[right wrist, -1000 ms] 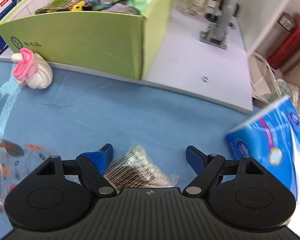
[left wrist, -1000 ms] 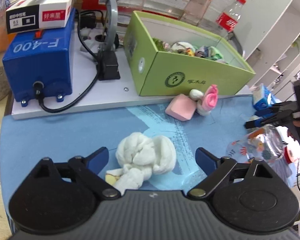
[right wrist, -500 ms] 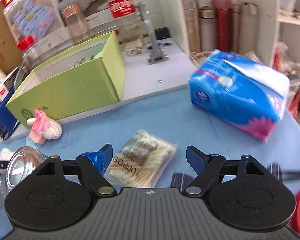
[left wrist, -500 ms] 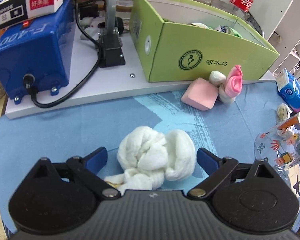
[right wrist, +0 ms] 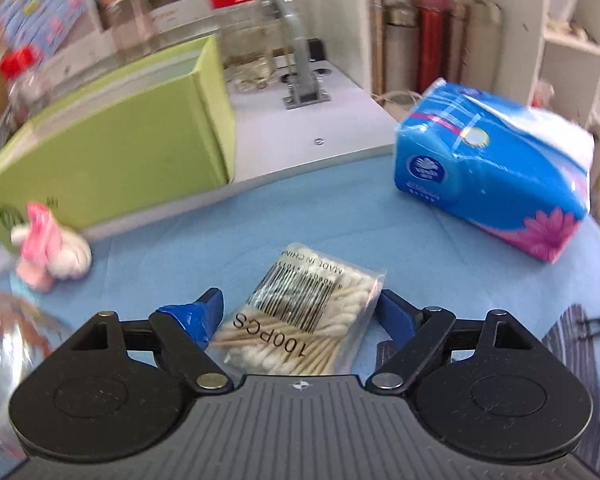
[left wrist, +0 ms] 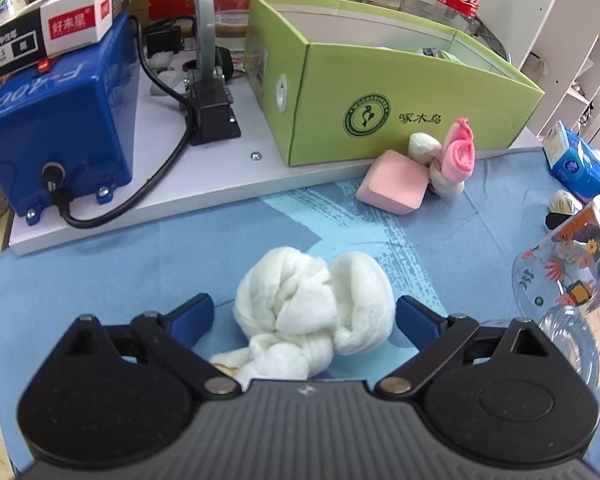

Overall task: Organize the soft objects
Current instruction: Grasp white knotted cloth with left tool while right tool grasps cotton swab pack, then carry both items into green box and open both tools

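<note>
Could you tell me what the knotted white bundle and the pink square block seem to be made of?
Knotted white bundle: probably soft cotton or fleece cloth, matte and fluffy, with rounded folds and a fuzzy surface. Pink square block: likely foam sponge, matte, with rounded edges and no sheen; soap cannot be excluded.

It looked like a cluttered workroom or lab: a blue machine box (left wrist: 56, 140) with a cable stood on the desk (left wrist: 100, 272), white shelves (left wrist: 572, 40) and flasks (right wrist: 432, 36) behind.
</note>
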`<state>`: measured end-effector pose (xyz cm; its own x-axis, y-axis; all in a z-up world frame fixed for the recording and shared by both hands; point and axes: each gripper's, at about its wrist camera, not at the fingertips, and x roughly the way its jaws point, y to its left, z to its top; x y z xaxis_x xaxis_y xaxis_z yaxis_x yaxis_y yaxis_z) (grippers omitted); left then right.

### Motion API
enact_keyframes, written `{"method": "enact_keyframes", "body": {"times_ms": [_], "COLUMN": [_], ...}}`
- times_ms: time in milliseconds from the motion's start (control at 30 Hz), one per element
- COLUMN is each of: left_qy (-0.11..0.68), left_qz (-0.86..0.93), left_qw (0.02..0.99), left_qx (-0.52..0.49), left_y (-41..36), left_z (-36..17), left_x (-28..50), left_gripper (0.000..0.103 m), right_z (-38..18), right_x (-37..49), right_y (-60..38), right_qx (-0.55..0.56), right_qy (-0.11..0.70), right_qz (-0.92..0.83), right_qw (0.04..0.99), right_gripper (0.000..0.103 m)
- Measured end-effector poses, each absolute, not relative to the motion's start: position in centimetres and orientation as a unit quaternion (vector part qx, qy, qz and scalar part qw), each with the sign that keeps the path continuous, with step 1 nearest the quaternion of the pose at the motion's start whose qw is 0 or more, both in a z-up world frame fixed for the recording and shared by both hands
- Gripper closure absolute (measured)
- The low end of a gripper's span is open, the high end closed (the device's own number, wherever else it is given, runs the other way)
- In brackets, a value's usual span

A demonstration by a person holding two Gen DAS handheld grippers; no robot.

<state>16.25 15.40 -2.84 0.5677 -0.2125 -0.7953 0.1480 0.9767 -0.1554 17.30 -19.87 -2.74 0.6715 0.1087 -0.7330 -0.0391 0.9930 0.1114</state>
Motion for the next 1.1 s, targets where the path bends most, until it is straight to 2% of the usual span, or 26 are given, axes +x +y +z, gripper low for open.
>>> {"method": "enact_keyframes", "body": {"times_ms": [167,800,867,900,933,967,1100], "left_qy": [0.451,0.448,0.439,0.43,0.427,0.427,0.428], "left_qz": [-0.089,-0.068,-0.06,-0.06,-0.065,-0.058,-0.066], "left_qw": [0.887,0.892,0.896,0.9,0.902,0.902,0.9], "left_qx": [-0.026,-0.007,0.013,0.023,0.013,0.01,-0.052], "left_y": [15.0,14.3,14.1,14.1,14.3,14.5,16.3], "left_z": [-2.9,-3.4,-3.3,-3.2,-2.9,-2.7,-1.9], "left_x": [16.2,16.5,16.3,16.0,15.8,15.7,15.3], "left_gripper": [0.006,0.005,0.019,0.031,0.05,0.053,0.054], "right_z": [-3.6,-4.2,-4.1,-4.0,-3.7,-3.5,-2.6], "right_x": [15.4,14.3,14.1,14.0,13.9,14.0,13.7], "right_y": [-20.8,-21.1,-21.4,-21.5,-21.7,-22.2,-23.7], "right_qx": [0.022,-0.005,-0.003,-0.002,-0.002,0.012,0.055], "right_qy": [0.363,0.321,0.319,0.317,0.315,0.32,0.321], "right_qz": [0.038,0.053,0.06,0.066,0.076,0.085,0.119], "right_qw": [0.931,0.946,0.946,0.946,0.946,0.944,0.938], "right_gripper": [0.032,0.03,0.037,0.056,0.071,0.072,0.074]}}
